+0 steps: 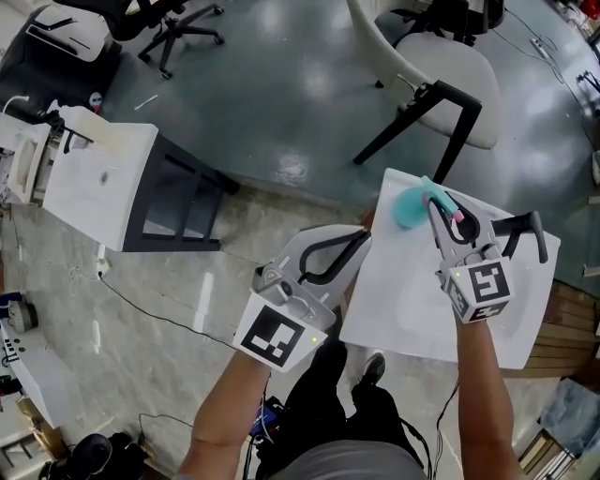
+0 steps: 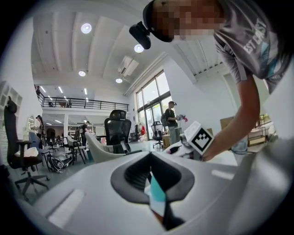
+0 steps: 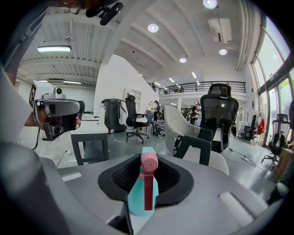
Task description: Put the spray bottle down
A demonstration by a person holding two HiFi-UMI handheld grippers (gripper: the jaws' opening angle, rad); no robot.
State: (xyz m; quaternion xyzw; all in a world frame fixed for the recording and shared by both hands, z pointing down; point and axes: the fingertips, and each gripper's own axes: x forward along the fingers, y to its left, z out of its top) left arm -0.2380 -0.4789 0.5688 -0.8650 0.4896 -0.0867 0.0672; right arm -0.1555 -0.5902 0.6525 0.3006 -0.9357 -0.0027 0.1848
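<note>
The spray bottle (image 1: 409, 207) is teal with a pink head (image 3: 149, 161) and trigger. My right gripper (image 1: 441, 214) is shut on its neck and holds it over the far part of the white table (image 1: 412, 309). I cannot tell whether the bottle's base touches the tabletop. My left gripper (image 1: 351, 246) hovers level at the table's left edge. Its jaws meet on a small flat teal and white piece (image 2: 156, 196); what that piece is I cannot tell. From the left gripper view the right gripper's marker cube (image 2: 199, 137) and a forearm show ahead.
A white chair with black legs (image 1: 441, 66) stands just beyond the table. A white cabinet (image 1: 103, 178) with a black frame is at the left. An office chair base (image 1: 178, 28) stands farther back. Cables run over the floor (image 1: 150, 309).
</note>
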